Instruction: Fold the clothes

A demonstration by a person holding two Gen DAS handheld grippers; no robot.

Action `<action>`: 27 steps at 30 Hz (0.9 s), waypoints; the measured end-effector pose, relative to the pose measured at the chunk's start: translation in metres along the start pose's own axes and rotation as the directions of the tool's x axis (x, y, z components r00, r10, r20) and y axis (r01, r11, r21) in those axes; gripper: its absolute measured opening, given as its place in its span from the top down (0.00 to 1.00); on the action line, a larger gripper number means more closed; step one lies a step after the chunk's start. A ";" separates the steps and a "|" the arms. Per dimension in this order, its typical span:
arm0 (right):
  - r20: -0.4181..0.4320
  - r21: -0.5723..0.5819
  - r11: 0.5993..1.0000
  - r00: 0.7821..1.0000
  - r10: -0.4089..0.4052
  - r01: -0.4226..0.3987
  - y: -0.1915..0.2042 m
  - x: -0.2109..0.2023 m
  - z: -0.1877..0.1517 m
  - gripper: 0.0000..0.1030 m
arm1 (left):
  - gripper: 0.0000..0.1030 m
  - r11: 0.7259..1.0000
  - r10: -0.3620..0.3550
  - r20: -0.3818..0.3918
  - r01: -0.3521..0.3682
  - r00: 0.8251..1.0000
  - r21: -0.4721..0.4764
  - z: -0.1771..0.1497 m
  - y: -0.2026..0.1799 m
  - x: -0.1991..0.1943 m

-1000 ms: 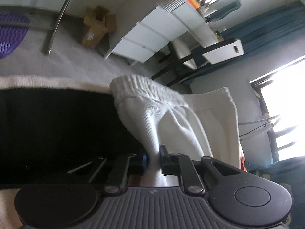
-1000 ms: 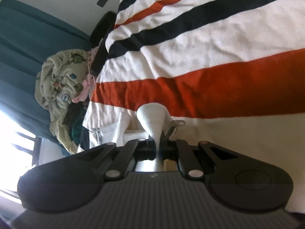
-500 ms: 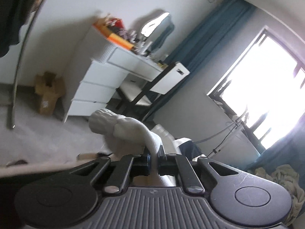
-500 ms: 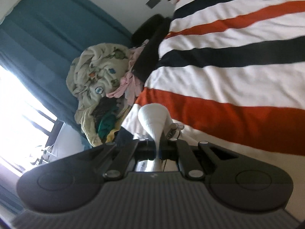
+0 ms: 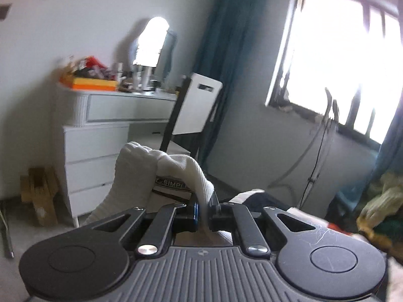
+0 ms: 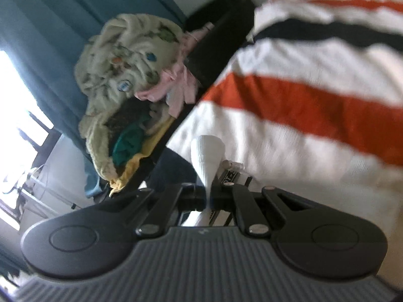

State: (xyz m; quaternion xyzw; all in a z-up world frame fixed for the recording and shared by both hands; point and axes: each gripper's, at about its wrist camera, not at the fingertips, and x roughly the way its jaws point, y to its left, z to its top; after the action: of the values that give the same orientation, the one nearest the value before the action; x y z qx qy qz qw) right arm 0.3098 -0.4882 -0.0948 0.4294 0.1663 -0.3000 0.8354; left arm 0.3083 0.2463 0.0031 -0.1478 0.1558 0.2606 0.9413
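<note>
A white knit garment (image 5: 141, 173) with an elastic waistband bunches in front of my left gripper (image 5: 204, 210), which is shut on it and holds it up in the air, facing the room. A label strip shows on it. My right gripper (image 6: 209, 196) is shut on another pinched part of the same white garment (image 6: 207, 156), above a bed cover with orange, black and white stripes (image 6: 314, 95).
A white dresser (image 5: 100, 136) with clutter and a mirror stands at the left wall, a chair (image 5: 191, 110) beside it, a cardboard box (image 5: 40, 193) on the floor. A bright window (image 5: 347, 58) with teal curtains is at right. A pile of clothes (image 6: 131, 75) lies beside the bed.
My left gripper has swung up from the bed with the white garment and now faces the dresser and window. My right gripper has tilted toward the clothes pile, still holding the garment.
</note>
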 end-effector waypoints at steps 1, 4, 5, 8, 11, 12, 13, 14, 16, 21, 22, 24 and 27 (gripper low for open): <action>-0.012 -0.007 1.000 1.000 -0.015 0.015 0.002 0.012 -0.004 0.94 | 0.91 1.000 0.004 -0.015 -0.004 1.000 0.016 -0.002 -0.005 0.012; -0.019 -0.060 0.997 0.999 -0.039 0.038 0.007 0.027 -0.013 0.94 | 0.91 0.998 0.018 -0.060 -0.014 0.998 0.065 -0.007 -0.020 0.048; -0.025 -0.075 0.996 0.999 -0.040 0.038 0.007 0.030 -0.014 0.93 | 0.91 0.997 0.023 -0.074 -0.016 0.997 0.081 -0.009 -0.025 0.060; -0.059 -0.095 0.995 0.998 -0.034 0.029 0.007 0.031 -0.014 0.92 | 0.90 0.994 0.035 -0.120 -0.023 0.992 0.102 -0.014 -0.030 0.082; -0.111 -0.132 0.991 0.994 -0.011 -0.004 0.013 0.028 -0.010 0.75 | 0.85 0.993 0.044 -0.143 -0.028 0.989 0.116 -0.019 -0.029 0.085; -0.138 -0.139 0.990 0.990 0.009 -0.028 0.015 0.027 -0.010 0.53 | 0.84 0.994 0.037 -0.146 -0.021 0.989 0.109 -0.017 -0.017 0.083; -0.166 -0.146 0.988 0.986 0.028 -0.052 0.018 0.025 -0.010 0.29 | 0.75 0.995 0.018 -0.143 -0.004 0.990 0.096 -0.016 -0.011 0.075; -0.184 -0.161 0.985 0.982 0.039 -0.069 0.020 0.020 -0.011 0.24 | 0.69 0.996 0.002 -0.134 0.009 0.991 0.086 -0.015 -0.006 0.057; -0.183 -0.195 0.975 0.980 0.073 -0.109 0.025 0.002 -0.017 0.24 | 0.43 0.996 -0.011 -0.119 0.022 0.993 0.089 -0.013 -0.005 0.029; -0.207 -0.173 0.967 0.967 0.149 -0.186 0.011 -0.059 -0.028 0.24 | 0.31 0.993 -0.101 -0.118 0.108 0.988 0.052 -0.017 0.001 -0.048; -0.213 -0.161 0.967 0.963 0.163 -0.199 0.007 -0.073 -0.030 0.24 | 0.28 0.992 -0.120 -0.121 0.125 0.985 0.036 -0.018 0.004 -0.063; -0.225 -0.138 0.965 0.956 0.189 -0.224 -0.002 -0.100 -0.034 0.24 | 0.27 0.986 -0.168 -0.148 0.167 0.975 -0.020 -0.022 0.014 -0.096; -0.243 -0.133 0.960 0.947 0.210 -0.247 -0.018 -0.140 -0.038 0.23 | 0.27 0.970 -0.241 -0.167 0.236 0.956 -0.050 -0.030 0.025 -0.145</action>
State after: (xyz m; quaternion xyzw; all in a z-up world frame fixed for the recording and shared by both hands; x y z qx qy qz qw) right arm 0.1905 -0.4150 -0.0532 0.4081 0.2330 -0.1357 0.8722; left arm 0.1707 0.1915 0.0248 -0.2015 0.2136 0.1337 0.9465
